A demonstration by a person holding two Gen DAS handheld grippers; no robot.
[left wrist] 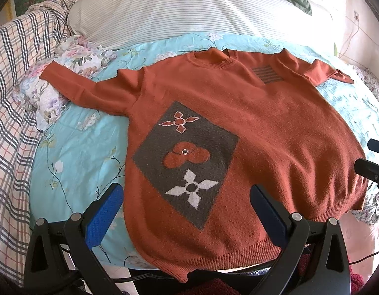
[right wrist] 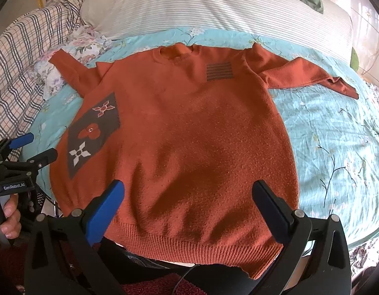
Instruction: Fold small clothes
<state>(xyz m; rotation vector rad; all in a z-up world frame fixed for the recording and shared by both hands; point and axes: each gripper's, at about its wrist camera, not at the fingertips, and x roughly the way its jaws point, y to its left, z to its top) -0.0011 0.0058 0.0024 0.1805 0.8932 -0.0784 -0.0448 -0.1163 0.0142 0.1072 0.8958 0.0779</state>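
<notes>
Sweater (left wrist: 251,127) is lying flat and face up on the bed, hem toward the camera, both sleeves stretched outward. Both sets of jaws are standing spread wide and gripping nothing: the left gripper (left wrist: 187,211) is hovering over the hem below the grey flower patch (left wrist: 187,157), and the right gripper (right wrist: 189,209) is hovering over the plain half of the hem. By the look of it, folding is not yet begun; the garment is only laid out. The next move is probably calling for a pinch on a sleeve (right wrist: 310,73) or a side edge, carrying it across the chest, with care that the thick knit is not bunching. Outward, the sweater is resting on a turquoise floral sheet (right wrist: 332,127), a striped pillow (right wrist: 214,5) is sitting behind the collar, and a plaid blanket (left wrist: 14,78) is lying crumpled at the left.
</notes>
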